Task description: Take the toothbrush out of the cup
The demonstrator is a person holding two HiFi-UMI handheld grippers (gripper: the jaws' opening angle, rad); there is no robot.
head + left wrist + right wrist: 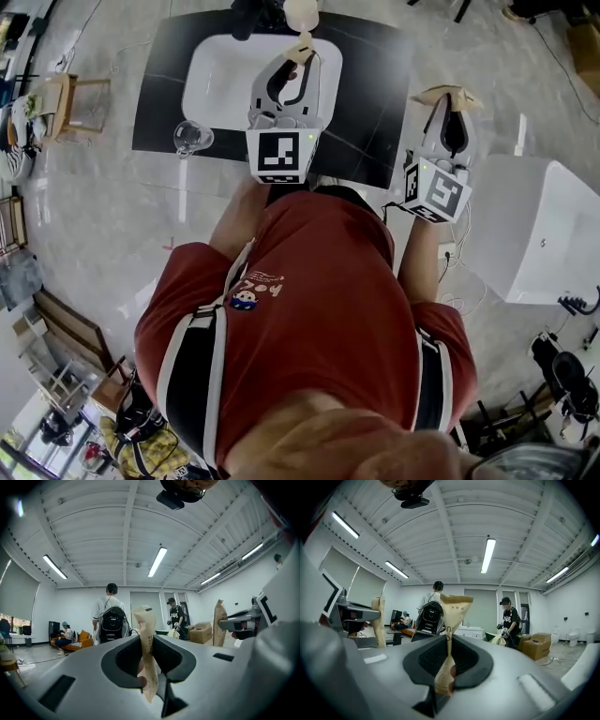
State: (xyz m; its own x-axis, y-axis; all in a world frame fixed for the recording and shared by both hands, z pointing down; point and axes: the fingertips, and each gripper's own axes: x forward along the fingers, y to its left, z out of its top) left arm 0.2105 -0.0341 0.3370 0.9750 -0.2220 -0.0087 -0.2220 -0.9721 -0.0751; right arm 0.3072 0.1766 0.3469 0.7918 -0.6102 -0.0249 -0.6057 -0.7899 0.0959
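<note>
The cup (pixel 192 139) stands on the dark tabletop (pixel 159 94), left of the left hand-held gripper (pixel 298 64), the nearer of the 2; no toothbrush shows in it; that gripper clamps a tan paper packet (pixel 145 634); the right hand-held gripper (pixel 448 101) clamps a second packet (pixel 451 620).

A red T-shirt (pixel 319 272) with a small print is worn behind the left gripper (pixel 301 56) and right gripper (pixel 450 103).

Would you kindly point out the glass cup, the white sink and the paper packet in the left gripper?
glass cup (pixel 190 138), head view, its clear body.
white sink (pixel 220 84), head view, bare basin floor.
paper packet (pixel 148 644), left gripper view, middle, between the jaws.
</note>
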